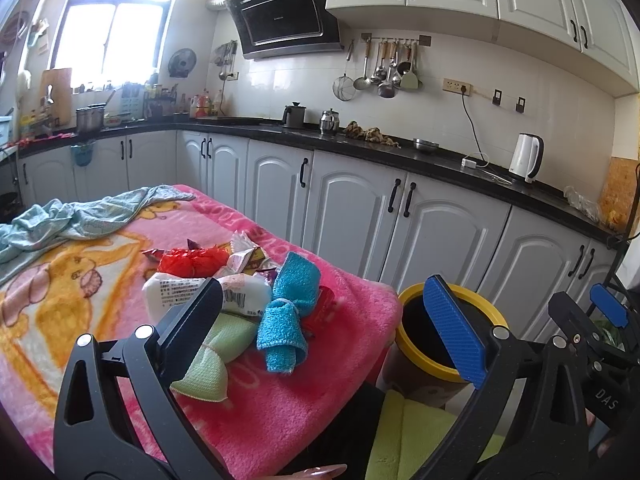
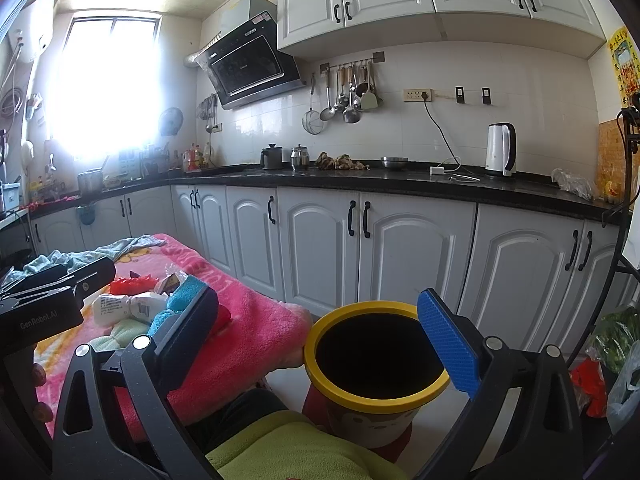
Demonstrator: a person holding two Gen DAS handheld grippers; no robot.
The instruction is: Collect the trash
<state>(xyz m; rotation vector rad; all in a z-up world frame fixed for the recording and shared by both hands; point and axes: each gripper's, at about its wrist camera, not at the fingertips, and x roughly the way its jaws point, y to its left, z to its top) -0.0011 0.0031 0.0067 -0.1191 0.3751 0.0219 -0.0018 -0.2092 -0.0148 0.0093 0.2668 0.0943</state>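
left wrist view near pink blanket (image 1: 304, 408), right beside yellow-rimmed bin (image 2: 320, 376); both share these

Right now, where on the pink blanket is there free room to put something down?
Free: the near strip of the blanket between the green cloth and the bin, and the yellow-print part left of the white packet. Crowded: the middle, with wrappers, red bag and blue cloth. Far end: a pale cloth.

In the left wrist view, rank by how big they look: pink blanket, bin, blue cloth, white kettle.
Largest to smallest:
1. Pink blanket
2. Bin
3. Blue cloth
4. White kettle

The kettle stands much farther off, so its last place is unsure.
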